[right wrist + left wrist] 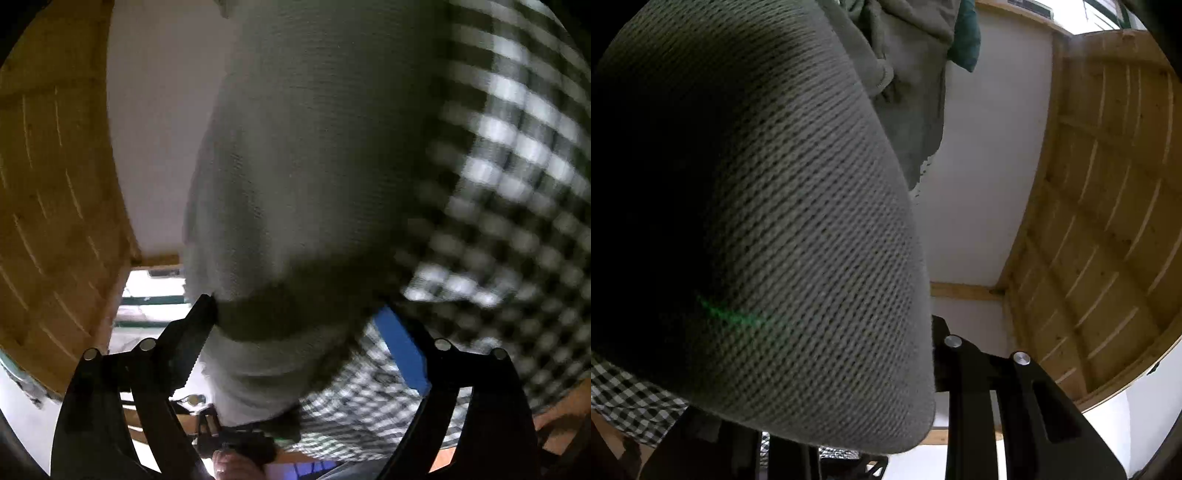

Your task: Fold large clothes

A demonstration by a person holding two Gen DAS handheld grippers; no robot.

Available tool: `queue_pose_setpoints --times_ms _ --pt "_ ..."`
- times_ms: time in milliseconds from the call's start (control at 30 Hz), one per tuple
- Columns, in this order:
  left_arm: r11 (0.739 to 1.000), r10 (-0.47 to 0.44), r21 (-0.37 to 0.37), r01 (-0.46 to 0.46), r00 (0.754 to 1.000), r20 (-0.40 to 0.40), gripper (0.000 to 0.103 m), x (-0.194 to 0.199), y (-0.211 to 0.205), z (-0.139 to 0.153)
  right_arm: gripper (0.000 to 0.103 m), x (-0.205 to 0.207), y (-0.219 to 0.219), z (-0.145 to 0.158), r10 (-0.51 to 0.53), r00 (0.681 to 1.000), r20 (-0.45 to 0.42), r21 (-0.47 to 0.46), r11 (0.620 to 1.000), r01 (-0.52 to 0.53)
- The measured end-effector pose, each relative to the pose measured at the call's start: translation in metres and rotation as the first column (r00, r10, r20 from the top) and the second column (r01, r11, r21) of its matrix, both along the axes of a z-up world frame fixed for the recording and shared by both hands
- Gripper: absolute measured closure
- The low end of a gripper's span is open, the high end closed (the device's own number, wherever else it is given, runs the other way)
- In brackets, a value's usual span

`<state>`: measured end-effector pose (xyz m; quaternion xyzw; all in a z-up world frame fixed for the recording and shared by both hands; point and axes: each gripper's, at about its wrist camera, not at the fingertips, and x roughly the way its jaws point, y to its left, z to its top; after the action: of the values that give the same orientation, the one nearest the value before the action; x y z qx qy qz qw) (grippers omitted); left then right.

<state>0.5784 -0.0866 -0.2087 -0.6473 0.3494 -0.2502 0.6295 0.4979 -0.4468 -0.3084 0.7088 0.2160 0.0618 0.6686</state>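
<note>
Centrally, at the lower edge of the right wrist view, the right hand-held gripper (295,332) stands with jaws spread, a black serrated finger at lower left and a blue-padded finger (400,350) at lower right; the grey knit garment (314,147) hangs between them, not yet pinched. A checked cloth (517,166) fills the right of the frame. In the left wrist view the left hand-held gripper (849,458) is mostly buried under the same knit (757,221), apparently clenched on it, though its pads are hidden. Step in hand: taking a second hold on the lifted garment. Next, the right jaws must clamp the fold's edge. Wooden slats (1108,203) occupy the frame's right.
</note>
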Motion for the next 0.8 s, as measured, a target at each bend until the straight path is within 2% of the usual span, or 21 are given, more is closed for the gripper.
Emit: queue_pose_setpoints --times_ms 67,133,167,200,267,300,333,400,433,533,567,600,633,667,700,767,800 --pt "1.0 -0.002 0.006 0.002 1.0 0.004 0.077 0.0 0.0 0.002 0.016 0.007 -0.01 0.006 -0.002 1.0 0.027 -0.013 1.0 0.002" --pt "1.0 -0.004 0.006 0.004 1.0 0.003 0.077 -0.001 0.001 0.001 0.02 0.014 -0.031 0.025 -0.047 0.995 0.094 -0.068 0.996 0.053" --pt "1.0 -0.006 0.005 0.006 1.0 0.003 0.077 -0.002 0.003 -0.001 0.02 0.019 -0.042 0.03 -0.063 0.992 0.108 -0.056 0.996 0.07" --pt "1.0 -0.007 0.002 0.007 1.0 0.0 0.077 -0.003 0.004 -0.002 0.019 0.027 -0.054 0.03 -0.078 0.99 0.121 0.012 0.997 0.077" --pt "1.0 -0.012 0.005 0.012 1.0 -0.001 0.077 -0.005 0.004 -0.005 0.02 0.038 -0.062 0.028 -0.074 0.993 0.095 0.027 0.997 0.072" --pt "1.0 -0.014 0.008 0.014 1.0 -0.004 0.077 -0.006 0.004 -0.008 0.027 0.042 -0.063 0.025 -0.072 0.995 0.071 0.015 0.997 0.071" --pt "1.0 -0.01 0.011 0.01 1.0 -0.007 0.075 -0.006 0.002 -0.011 0.045 0.043 -0.059 0.023 -0.06 0.997 0.038 -0.032 0.998 0.061" --pt "0.999 -0.001 0.038 0.001 1.0 -0.008 0.07 -0.006 0.0 -0.014 0.072 0.037 -0.053 0.028 -0.031 0.999 0.028 -0.118 0.992 0.034" --pt "0.998 0.003 0.061 -0.002 1.0 -0.005 0.066 -0.006 0.001 -0.015 0.076 0.033 -0.053 0.03 -0.026 0.999 0.045 -0.119 0.992 0.031" --pt "0.984 0.015 0.179 -0.019 1.0 0.023 0.063 -0.005 0.007 -0.003 0.077 0.026 -0.054 0.042 -0.007 0.996 0.091 -0.129 0.991 0.019" --pt "0.979 0.017 0.204 -0.023 0.999 0.032 0.055 -0.006 0.007 0.0 0.077 0.026 -0.054 0.044 -0.003 0.995 0.1 -0.136 0.991 0.016" --pt "0.975 0.014 0.222 -0.026 0.998 0.055 0.044 -0.005 0.006 0.004 0.074 0.03 -0.053 0.043 0.0 0.996 0.09 -0.151 0.988 0.013" --pt "0.973 0.01 0.231 -0.027 0.997 0.078 0.012 -0.004 0.003 0.005 0.058 0.036 -0.051 0.035 0.011 0.999 0.048 -0.141 0.99 -0.004" --pt "0.96 0.015 0.277 -0.04 0.996 0.089 0.006 -0.002 0.001 0.006 0.045 0.043 -0.049 0.022 0.013 0.999 0.037 -0.108 0.994 -0.009" --pt "0.948 0.025 0.314 -0.047 0.997 0.076 0.006 0.001 0.001 0.002 0.035 0.046 -0.049 0.013 0.002 0.997 0.071 -0.058 0.998 0.002" --pt "0.938 0.014 0.346 -0.025 0.999 0.037 0.006 0.011 -0.003 -0.01 0.035 0.048 -0.047 0.018 0.019 0.998 0.064 -0.093 0.996 -0.013" --pt "0.935 0.008 0.353 -0.022 0.999 0.041 0.006 0.011 -0.004 -0.007 0.047 0.048 -0.045 0.023 0.025 0.997 0.071 -0.116 0.993 -0.017"
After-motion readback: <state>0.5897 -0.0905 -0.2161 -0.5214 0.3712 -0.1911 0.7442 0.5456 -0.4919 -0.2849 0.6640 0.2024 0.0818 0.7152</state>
